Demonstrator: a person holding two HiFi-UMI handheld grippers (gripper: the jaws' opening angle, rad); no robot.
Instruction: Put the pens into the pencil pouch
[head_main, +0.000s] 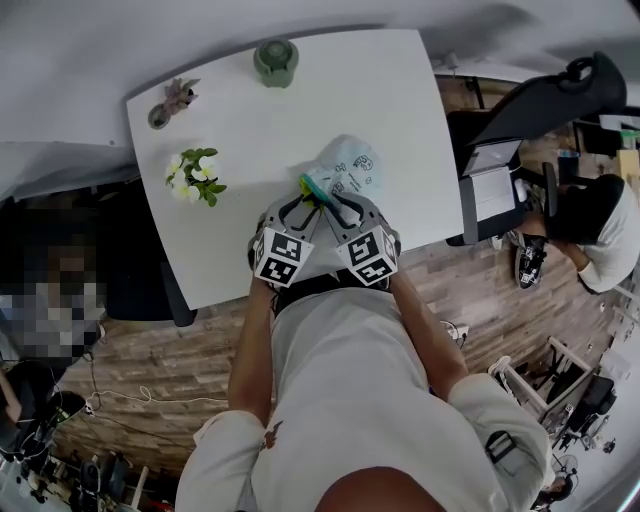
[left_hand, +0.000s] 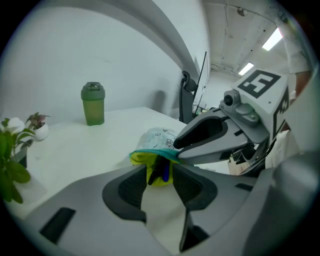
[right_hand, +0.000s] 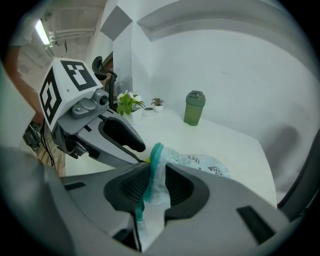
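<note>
The jaws of the left gripper (left_hand: 160, 176) are held apart and pressed on nothing; dark pens (left_hand: 158, 170) are seen just past the tips, inside the yellow-lined mouth of the pouch (left_hand: 160, 137). The jaws of the right gripper (right_hand: 156, 175) are parted slightly, with the pouch's teal edge laid between them against one pad. The pouch is laid on the white table (head_main: 300, 110), well apart from a green bottle (head_main: 275, 60) and a plant (head_main: 195, 175).

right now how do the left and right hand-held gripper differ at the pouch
Left hand-held gripper: jaws wider apart, framing the pencil pouch at its yellow-lined mouth, where pens show. Right hand-held gripper: narrower gap, straddling the pouch's teal zipper edge. Shared: both open, neither looks clamped, both meeting at the pouch on the white table.
</note>
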